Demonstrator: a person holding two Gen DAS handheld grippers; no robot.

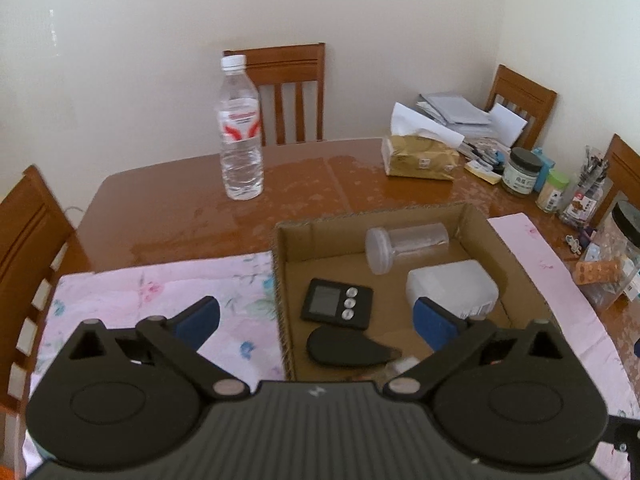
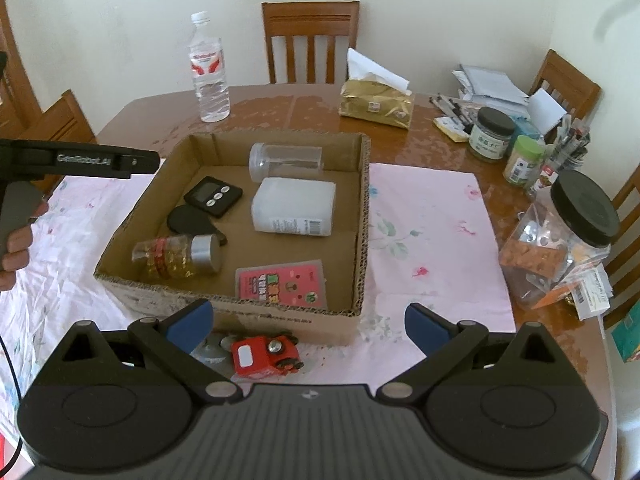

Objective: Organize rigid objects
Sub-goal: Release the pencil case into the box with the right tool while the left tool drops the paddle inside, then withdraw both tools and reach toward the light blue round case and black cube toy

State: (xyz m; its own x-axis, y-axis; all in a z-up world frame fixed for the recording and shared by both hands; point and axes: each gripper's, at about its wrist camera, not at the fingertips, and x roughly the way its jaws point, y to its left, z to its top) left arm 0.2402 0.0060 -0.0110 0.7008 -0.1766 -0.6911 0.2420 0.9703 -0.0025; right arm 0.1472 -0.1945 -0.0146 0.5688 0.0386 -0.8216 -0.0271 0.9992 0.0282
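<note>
A cardboard box sits on a pink floral cloth; it also shows in the left wrist view. In it lie a clear plastic jar, a white container, a black timer, a black oval case, a pill bottle and a pink card. A red toy car and a grey object lie in front of the box. My right gripper is open above the toy car. My left gripper is open over the box's left edge.
A water bottle and a tissue pack stand on the wooden table behind the box. Jars, pens and papers crowd the right side, with a large black-lidded jar. Chairs surround the table.
</note>
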